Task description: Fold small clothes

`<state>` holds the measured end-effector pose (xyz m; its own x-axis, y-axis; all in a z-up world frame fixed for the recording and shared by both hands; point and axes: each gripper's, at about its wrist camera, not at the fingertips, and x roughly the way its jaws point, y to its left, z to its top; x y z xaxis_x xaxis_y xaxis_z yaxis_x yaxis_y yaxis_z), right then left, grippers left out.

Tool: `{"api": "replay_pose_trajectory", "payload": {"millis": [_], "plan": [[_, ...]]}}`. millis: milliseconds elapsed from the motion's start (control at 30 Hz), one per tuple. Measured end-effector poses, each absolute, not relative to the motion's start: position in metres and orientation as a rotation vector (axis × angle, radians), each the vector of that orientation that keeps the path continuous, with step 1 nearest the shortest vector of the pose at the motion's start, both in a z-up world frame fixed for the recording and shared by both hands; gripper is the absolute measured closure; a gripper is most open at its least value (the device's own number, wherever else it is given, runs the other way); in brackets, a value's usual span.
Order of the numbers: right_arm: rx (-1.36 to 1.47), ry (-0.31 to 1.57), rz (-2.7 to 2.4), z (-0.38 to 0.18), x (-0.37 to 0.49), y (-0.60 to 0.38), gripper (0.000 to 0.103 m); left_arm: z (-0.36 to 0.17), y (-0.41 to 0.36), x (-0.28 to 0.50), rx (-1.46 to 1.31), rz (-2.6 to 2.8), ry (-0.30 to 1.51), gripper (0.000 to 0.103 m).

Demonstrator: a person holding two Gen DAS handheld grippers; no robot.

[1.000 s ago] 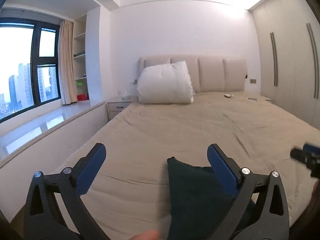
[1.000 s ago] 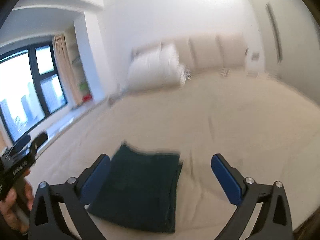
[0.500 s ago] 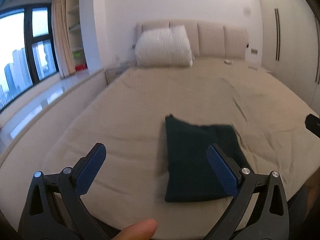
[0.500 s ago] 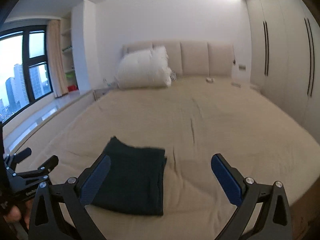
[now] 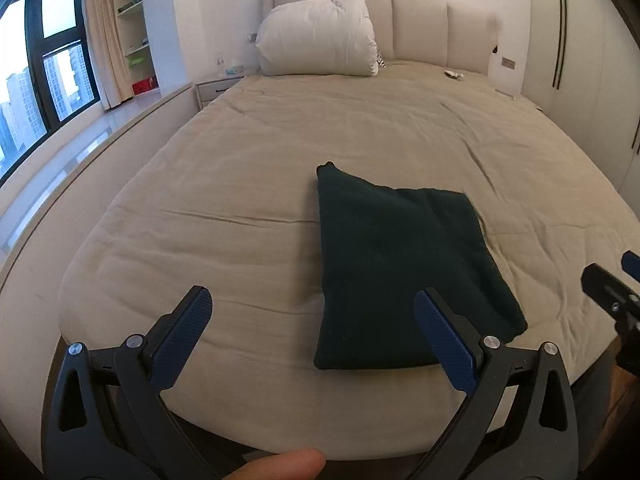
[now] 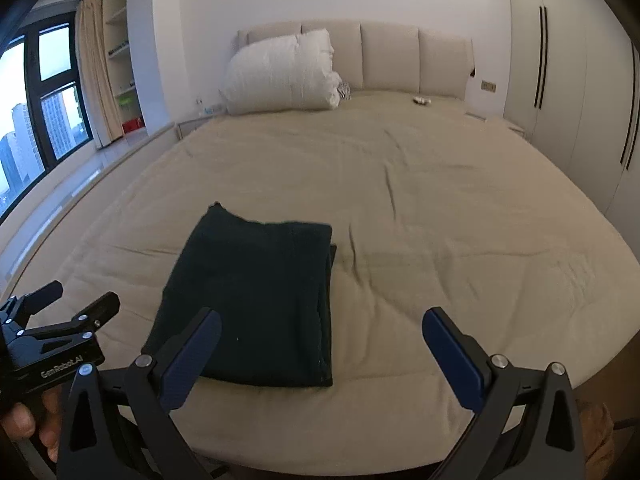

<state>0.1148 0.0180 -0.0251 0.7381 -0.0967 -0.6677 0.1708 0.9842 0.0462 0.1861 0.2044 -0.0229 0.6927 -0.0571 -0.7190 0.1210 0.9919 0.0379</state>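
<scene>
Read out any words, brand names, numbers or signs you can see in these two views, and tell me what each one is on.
"GenRobot.AI": white lettering on the black body of the left gripper, seen in the right wrist view.
The small items on the shelves by the window are too small to read.
Nothing readable on the folded dark green garment, the bed or the right gripper.

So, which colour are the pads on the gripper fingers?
Dark blue pads on black arms, clearest in the left wrist view.

both wrist cams at bed point(image 5: 248, 128) foot, facing headboard point(image 6: 400, 56), l cam left.
</scene>
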Motion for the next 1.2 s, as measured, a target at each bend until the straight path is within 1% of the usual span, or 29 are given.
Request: {"api": "replay_pose_trajectory", "payload": {"millis": [300,1200], "plan": [[0.109,0.757,-0.152,-0.0282,0.1156,0.0126,0.0,-0.0277,0.2061,0.1875,0.09,-0.099,0.805,0.0],[0.11,0.765,-0.15,-0.0299,0.1127,0.0124,0.0,-0.0297,0.2067,0.1886,0.085,-0.103,0.815,0.0]]}}
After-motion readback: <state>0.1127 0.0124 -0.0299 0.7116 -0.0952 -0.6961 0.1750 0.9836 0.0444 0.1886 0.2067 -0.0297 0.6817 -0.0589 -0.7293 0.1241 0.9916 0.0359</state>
